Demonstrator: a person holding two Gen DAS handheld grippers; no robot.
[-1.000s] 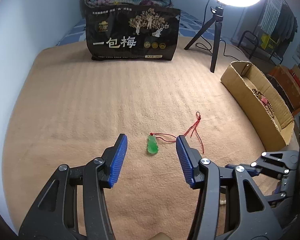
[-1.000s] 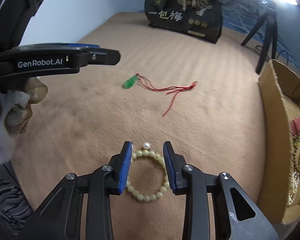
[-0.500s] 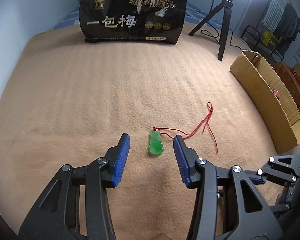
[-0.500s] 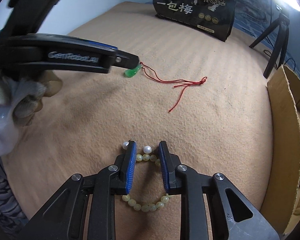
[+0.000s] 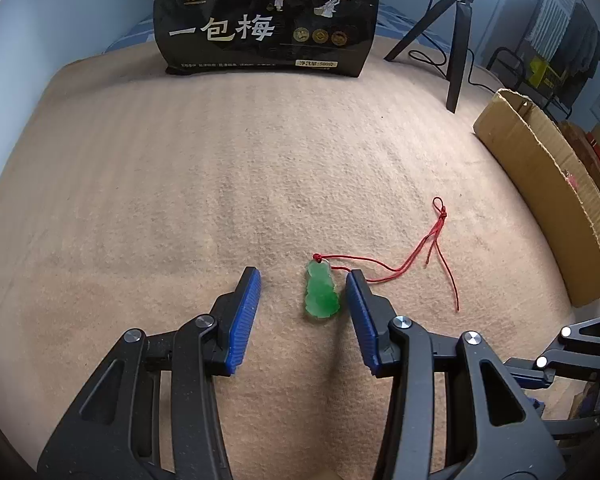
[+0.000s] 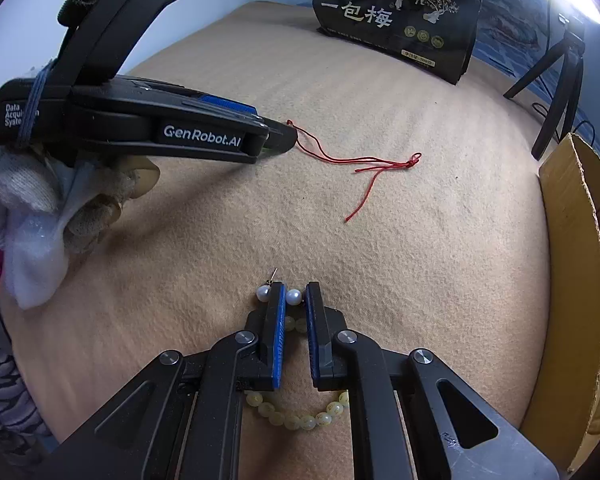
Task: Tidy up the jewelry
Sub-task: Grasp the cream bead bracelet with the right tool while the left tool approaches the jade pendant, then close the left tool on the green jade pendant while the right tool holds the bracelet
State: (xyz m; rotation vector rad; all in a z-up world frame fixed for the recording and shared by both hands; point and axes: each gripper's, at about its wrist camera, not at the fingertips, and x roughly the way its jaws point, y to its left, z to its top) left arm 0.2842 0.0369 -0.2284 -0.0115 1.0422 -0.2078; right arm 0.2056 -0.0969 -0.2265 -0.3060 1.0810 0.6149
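A green jade pendant on a red cord lies on the tan blanket. My left gripper is open and straddles it, the right pad close beside the pendant. In the right wrist view the cord trails out from under the left gripper. My right gripper has narrowed around the top of a pale yellow bead bracelet; a pearl earring sits between the fingertips and a second pearl lies just outside the left finger. Whether the pads press the beads is unclear.
A cardboard box with other jewelry stands along the right; it also shows in the right wrist view. A black snack bag stands at the back. A ring-light tripod stands at the back right.
My left gripper moved forward and down so the pendant now lies between its fingers, and its jaws narrowed slightly. My right gripper lowered over the bracelet and closed much further.
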